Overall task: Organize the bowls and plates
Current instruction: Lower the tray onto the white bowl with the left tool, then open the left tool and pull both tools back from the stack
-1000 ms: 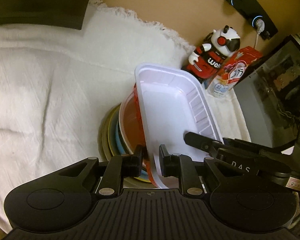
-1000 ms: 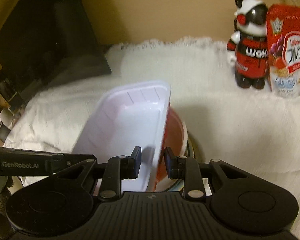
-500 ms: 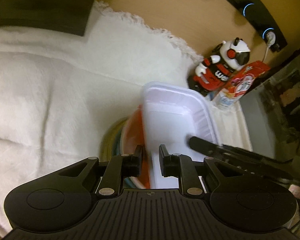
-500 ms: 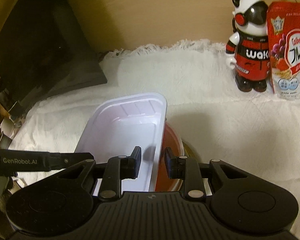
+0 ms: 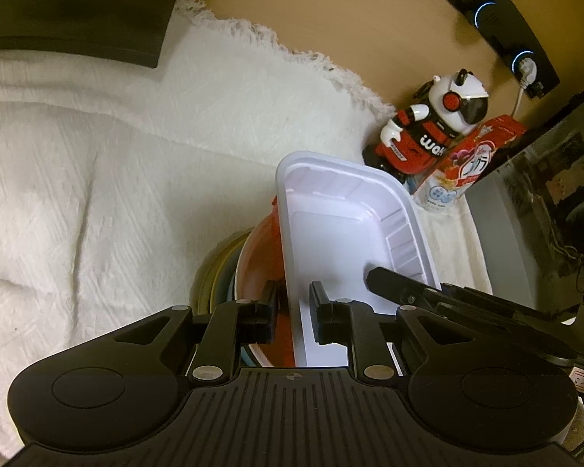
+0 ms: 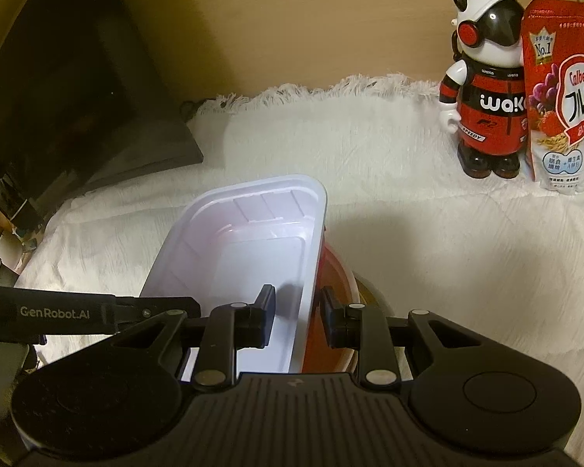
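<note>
The left gripper (image 5: 294, 303) is clamped on the left long wall of the white rectangular tray (image 5: 338, 241), one finger inside and one outside, and the right gripper (image 6: 298, 311) is clamped in the same way on the opposite long wall of this tray (image 6: 253, 249). The tray is held between them, tilted, above and partly inside the red bowl (image 5: 264, 249). Everything stands on a white cloth (image 5: 97, 179) with a fringe at the far edge, which covers the surface. A dark flat object (image 6: 70, 89) lies on the far left part of the cloth. The red bowl sits on a small stack of plates (image 5: 220, 272), whose yellow and blue rims show at its left side. Near the wall, well apart from the stack, a red cereal bag (image 6: 564, 97) stands upright, and a panda figure (image 6: 486, 81) in a red suit stands just beside it, touching it.
</note>
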Motion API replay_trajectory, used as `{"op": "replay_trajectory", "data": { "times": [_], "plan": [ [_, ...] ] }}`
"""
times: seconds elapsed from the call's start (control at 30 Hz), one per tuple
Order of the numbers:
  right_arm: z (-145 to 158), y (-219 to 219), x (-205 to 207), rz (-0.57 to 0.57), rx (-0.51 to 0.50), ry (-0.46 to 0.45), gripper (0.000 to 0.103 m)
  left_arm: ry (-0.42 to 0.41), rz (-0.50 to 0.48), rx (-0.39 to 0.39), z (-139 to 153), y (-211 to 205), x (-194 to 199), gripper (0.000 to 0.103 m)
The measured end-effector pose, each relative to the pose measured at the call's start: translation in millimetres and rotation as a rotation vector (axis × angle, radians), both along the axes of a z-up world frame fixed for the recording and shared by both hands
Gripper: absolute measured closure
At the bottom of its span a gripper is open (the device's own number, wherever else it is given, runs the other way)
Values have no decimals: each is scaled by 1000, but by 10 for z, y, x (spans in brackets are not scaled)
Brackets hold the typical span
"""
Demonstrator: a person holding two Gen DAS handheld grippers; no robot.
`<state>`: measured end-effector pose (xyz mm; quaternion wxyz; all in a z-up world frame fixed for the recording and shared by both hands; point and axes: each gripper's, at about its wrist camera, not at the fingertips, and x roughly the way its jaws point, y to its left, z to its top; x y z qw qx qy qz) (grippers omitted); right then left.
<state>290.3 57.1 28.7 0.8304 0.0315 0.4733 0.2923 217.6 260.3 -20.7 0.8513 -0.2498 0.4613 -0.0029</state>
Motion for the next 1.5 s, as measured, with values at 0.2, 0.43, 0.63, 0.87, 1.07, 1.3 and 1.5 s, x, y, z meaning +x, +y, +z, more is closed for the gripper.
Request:
{"op": "replay_trajectory", "data": {
  "times": [0.2,0.43,0.63,0.87,1.07,1.3,1.5],
  "plan": [
    [-15,16,-6,3,-5,4,78,-10,7,-30,-8,55,-19,84],
    [1,22,-40,-8,-21,-11,78,-26,-12,-14,54,29,16,84],
    [4,29,-40,-29,-42,-20,78,-28,-40,-20,22,57,81,84],
    [89,-39,-88,-71,-38,-46,78,-91,-39,-5,165,182,-51,84],
    [162,-104,-135,-137,-42,-70,78,-98,-76,-14,200,234,-89,83],
    [146,-87,-297,-213,-61,-90,78,-140,-116,-64,219,302,-157,83],
    [269,-172,-528,-259,-48,-152,78,-279,-70,26,417,283,-647,83]
  ]
}}
